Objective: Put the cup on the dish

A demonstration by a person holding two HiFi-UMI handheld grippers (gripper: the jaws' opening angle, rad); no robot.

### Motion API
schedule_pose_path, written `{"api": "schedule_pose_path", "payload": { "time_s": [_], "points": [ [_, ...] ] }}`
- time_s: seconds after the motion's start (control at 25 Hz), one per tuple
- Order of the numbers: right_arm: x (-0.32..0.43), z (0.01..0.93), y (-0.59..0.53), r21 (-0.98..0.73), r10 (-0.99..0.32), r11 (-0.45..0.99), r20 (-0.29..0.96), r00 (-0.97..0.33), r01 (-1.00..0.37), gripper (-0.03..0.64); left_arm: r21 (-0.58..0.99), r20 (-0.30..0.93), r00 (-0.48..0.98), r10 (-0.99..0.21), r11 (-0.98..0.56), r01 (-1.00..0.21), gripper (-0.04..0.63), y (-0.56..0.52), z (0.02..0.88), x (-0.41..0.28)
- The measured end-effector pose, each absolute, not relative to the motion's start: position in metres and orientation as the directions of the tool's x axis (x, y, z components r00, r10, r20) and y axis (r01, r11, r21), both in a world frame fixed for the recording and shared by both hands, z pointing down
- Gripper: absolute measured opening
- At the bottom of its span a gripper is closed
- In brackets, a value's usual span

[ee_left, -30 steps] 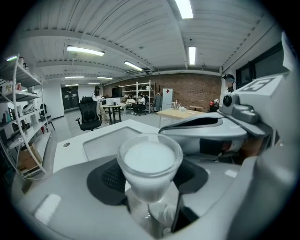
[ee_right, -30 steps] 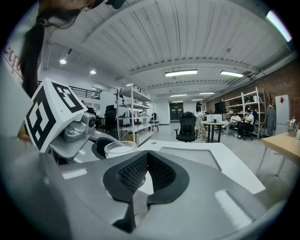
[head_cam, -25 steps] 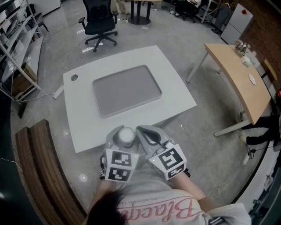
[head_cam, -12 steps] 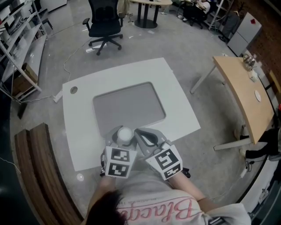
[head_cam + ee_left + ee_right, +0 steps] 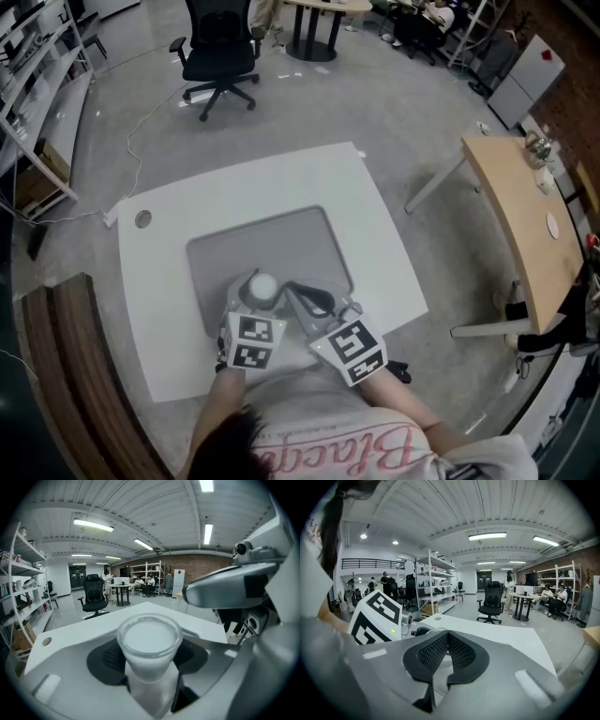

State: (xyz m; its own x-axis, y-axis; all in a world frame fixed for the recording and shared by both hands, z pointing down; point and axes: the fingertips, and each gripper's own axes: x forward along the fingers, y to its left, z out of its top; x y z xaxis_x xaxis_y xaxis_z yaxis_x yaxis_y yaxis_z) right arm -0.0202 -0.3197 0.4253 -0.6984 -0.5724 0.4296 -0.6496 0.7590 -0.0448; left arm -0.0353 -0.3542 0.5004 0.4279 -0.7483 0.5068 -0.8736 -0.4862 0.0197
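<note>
A white frosted cup point(image 5: 264, 284) stands upright between the jaws of my left gripper point(image 5: 260, 293), which is shut on it. In the left gripper view the cup point(image 5: 149, 641) fills the middle, with a dark pad pressed on each side of it. The dish is a flat grey rectangular tray point(image 5: 281, 239) on the white table point(image 5: 178, 206). The cup hangs over the tray's near edge. My right gripper point(image 5: 292, 289) sits just right of the cup, its black pads point(image 5: 440, 653) pressed together with nothing between them.
A black office chair point(image 5: 220, 47) stands beyond the table. A wooden desk point(image 5: 525, 225) is at the right, a curved wooden bench point(image 5: 66, 375) at the near left, and shelving point(image 5: 37, 84) at the far left. The table has a round hole point(image 5: 142, 218) near its left corner.
Both grippers have moved forward together with the cup, from off the table's near edge to over the tray's near edge. Neither gripper's jaws have changed.
</note>
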Motion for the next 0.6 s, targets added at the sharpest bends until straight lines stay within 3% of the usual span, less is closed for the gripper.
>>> {"api": "schedule_pose_path", "payload": {
  "time_s": [0.6],
  "points": [
    [-0.015, 0.456, -0.36, -0.097, -0.566, 0.718, 0.494, -0.66, -0.689, 0.002, 0.031, 0.525, 0.443, -0.727, -0.504, -0.863, 0.255, -0.387, 0.565, -0.027]
  ]
}}
